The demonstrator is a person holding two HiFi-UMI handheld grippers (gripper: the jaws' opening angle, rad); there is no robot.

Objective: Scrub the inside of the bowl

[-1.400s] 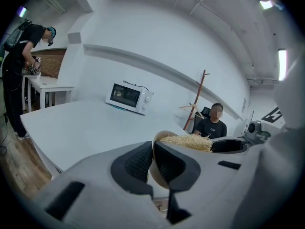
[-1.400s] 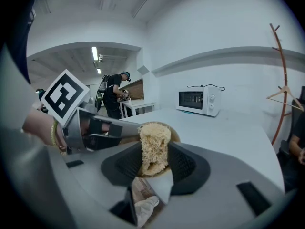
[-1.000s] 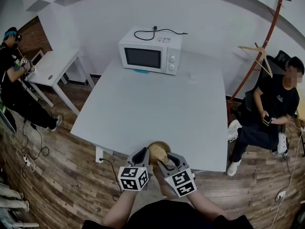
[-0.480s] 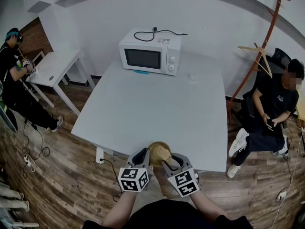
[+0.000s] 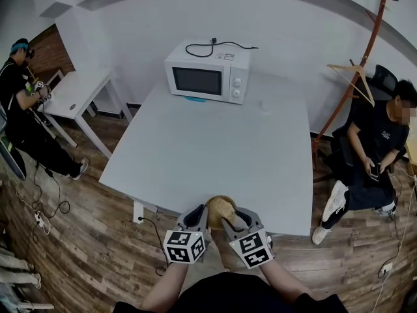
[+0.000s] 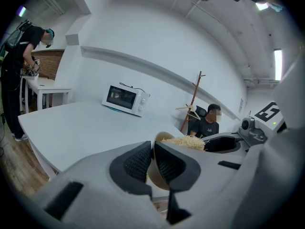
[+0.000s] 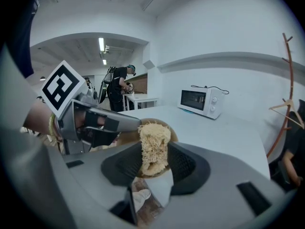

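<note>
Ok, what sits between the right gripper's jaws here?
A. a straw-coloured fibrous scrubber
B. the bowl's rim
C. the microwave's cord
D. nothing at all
A: the right gripper view shows the right gripper clamped on the scrubber, which reaches into the bowl. The bowl's wall is pinched by the left gripper instead.

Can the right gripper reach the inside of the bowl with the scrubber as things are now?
Probably yes. The right gripper is shut on the fibre scrubber, which sits in the open bowl. The left gripper pinches only one side of the rim, so nothing blocks the opening.
</note>
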